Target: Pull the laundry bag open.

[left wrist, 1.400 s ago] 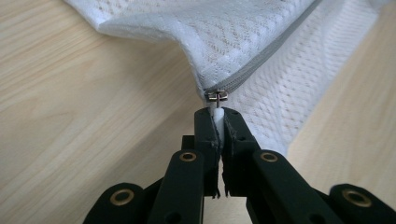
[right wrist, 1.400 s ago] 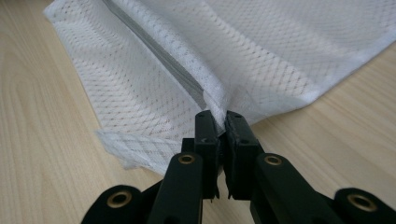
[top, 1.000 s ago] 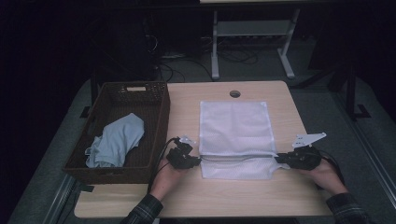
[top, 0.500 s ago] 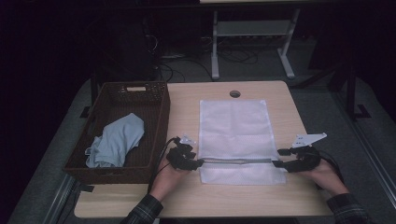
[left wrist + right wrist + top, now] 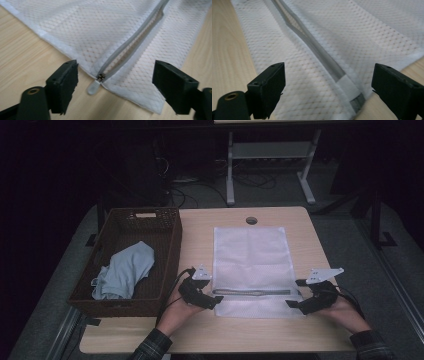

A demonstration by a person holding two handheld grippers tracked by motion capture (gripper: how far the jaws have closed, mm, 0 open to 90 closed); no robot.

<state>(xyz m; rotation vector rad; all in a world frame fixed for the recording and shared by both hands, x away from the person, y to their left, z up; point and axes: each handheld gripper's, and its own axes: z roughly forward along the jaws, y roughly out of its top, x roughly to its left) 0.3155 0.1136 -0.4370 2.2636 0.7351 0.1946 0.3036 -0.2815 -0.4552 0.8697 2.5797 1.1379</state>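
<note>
Both my hand-held grippers, left [image 5: 212, 303] and right [image 5: 291, 303], had just opened and let go, so the mesh bag [image 5: 251, 260] between them could bunch and its zipper [image 5: 130, 42] gape.

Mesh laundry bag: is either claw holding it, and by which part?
Neither. Both claws have just been opening; the left claw straddles the zipper pull, the right claw the mesh laundry bag's other zipper end, untouched.
</note>
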